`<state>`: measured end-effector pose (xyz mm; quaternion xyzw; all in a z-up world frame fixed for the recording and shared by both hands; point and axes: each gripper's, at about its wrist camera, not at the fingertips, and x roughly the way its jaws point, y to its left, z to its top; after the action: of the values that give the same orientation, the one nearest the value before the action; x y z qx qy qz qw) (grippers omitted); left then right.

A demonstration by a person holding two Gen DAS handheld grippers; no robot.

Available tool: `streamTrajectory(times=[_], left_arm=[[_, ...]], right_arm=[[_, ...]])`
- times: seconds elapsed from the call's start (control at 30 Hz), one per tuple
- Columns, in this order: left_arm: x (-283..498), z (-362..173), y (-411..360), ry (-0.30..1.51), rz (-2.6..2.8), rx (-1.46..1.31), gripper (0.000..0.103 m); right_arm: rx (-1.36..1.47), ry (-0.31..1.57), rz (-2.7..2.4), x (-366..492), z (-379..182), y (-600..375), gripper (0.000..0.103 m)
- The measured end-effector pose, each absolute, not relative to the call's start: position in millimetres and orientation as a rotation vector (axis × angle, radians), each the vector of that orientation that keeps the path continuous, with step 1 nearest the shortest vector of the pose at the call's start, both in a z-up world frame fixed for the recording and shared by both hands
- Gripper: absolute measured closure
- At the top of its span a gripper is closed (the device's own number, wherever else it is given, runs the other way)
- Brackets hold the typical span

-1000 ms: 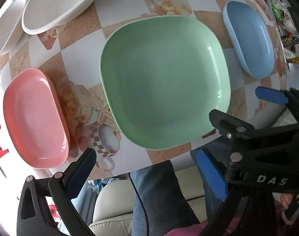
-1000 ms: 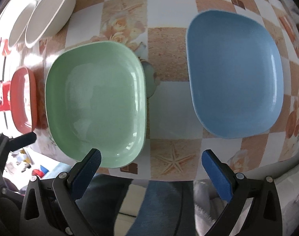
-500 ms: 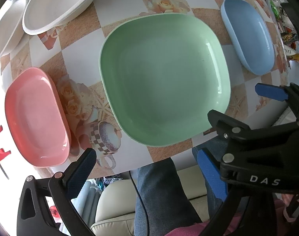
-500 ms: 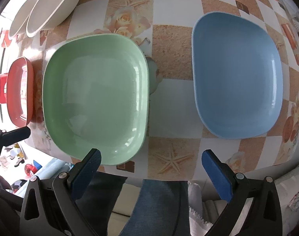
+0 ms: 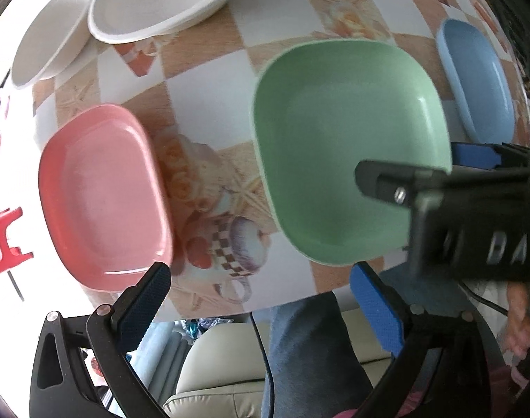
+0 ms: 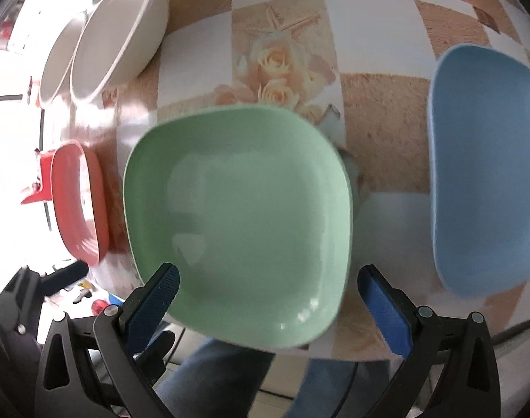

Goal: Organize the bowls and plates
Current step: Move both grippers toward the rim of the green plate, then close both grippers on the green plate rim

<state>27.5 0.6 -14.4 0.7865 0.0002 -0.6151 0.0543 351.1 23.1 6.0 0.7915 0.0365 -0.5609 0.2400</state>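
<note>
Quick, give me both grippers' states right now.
Left gripper: open, holding nothing, nearest the pink plate.
Right gripper: open, holding nothing, in front of the green plate.

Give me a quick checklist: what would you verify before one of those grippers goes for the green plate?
1. Right gripper open: ok, fingers spread wide, nothing held.
2. Left gripper open: ok, also empty.
3. Green plate lined up: ok, its near rim sits between the right fingers.
4. Plate empty: ok, nothing lies in it.
5. Neighbours apart: ok, the pink plate and blue plate show tablecloth between them and the green one.
6. Grippers apart from each other: cannot tell, the right one crosses close in the left view.
</note>
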Motion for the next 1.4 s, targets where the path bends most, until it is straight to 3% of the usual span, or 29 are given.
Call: streamTrajectory(times=[0.4,0.7,1.07,1.4], left_arm=[[13,8,-10,0.159,-1.930,2.196,0.000],[0,17,14,0.094,-2.031,2.118,0.000],[16,31,28,0.076,-2.018,2.095,0.000],[21,61,47,-0.108,-2.124,2.092,0.002]], right_arm=[[2.181,0.257,-1.715,286,26,52,0.000],[2.184,0.369,-1.775,253,38,88,0.000],[2.212,0.352,-1.764,261,47,102,0.000],[2.333,0.126,-1.790,312,53,119,0.000]])
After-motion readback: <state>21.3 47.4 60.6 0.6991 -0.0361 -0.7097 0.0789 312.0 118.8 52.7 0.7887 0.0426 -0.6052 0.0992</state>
